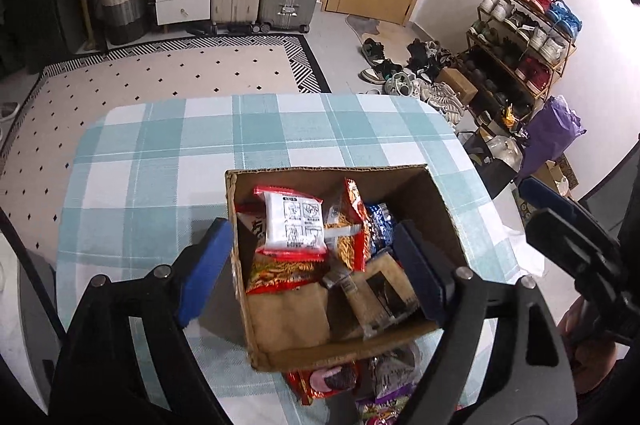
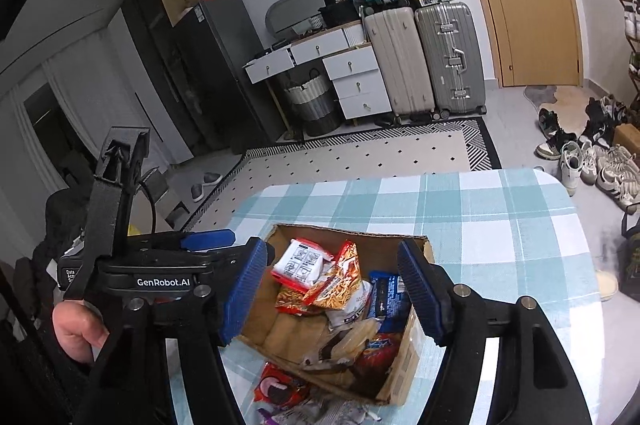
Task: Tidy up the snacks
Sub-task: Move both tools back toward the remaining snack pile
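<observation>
A: Where are the snacks?

B: Most lie in the open cardboard box (image 1: 436,209) on the checked tablecloth (image 1: 160,153); a white and red noodle packet (image 1: 296,225) is on top, a blue packet (image 2: 386,295) beside it; a few packets (image 1: 324,381) lie on the cloth just in front of the box.

A: And the tools?

B: The left gripper (image 1: 316,269) stands wide above the box and holds nothing; the right gripper (image 2: 334,291) is also apart and empty, its jaws not pressing on anything.
</observation>
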`<action>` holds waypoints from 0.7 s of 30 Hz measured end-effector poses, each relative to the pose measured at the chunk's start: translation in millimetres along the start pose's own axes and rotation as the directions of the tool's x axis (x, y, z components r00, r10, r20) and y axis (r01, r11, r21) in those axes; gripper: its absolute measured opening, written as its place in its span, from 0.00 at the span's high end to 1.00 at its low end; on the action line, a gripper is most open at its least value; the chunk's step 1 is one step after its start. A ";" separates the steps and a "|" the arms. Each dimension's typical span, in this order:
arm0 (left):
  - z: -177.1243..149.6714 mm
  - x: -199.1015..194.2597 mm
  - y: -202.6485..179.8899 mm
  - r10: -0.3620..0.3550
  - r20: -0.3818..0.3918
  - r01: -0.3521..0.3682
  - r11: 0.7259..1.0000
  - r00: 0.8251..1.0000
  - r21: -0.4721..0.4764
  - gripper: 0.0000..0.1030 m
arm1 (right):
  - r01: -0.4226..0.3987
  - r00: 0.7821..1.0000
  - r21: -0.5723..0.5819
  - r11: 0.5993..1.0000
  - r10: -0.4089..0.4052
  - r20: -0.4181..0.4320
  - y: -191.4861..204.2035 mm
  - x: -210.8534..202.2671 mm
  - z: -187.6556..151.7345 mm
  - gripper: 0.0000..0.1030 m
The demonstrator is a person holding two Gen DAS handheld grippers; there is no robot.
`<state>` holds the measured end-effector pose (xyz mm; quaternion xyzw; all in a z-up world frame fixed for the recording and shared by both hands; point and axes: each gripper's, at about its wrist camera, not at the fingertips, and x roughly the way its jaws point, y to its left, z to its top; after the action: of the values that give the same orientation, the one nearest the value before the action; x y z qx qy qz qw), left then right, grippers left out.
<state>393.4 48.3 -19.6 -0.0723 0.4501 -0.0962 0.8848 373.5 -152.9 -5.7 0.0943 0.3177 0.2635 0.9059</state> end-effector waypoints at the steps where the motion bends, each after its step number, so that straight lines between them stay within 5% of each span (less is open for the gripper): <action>1: -2.6 -4.6 -0.5 0.006 0.007 -0.006 1.000 1.000 -0.005 0.21 | -0.001 1.000 -0.003 1.000 0.001 0.002 2.1 -3.2 -0.4 0.30; 21: -69.6 -104.6 -31.9 0.033 0.155 -0.034 0.999 0.987 0.006 0.15 | 0.009 0.996 -0.031 0.999 -0.006 0.090 35.7 -100.3 -27.8 0.13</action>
<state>273.4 39.0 28.4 -0.0681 0.3808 -0.0773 0.9189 275.0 -176.6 37.4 0.0906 0.2728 0.2604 0.9217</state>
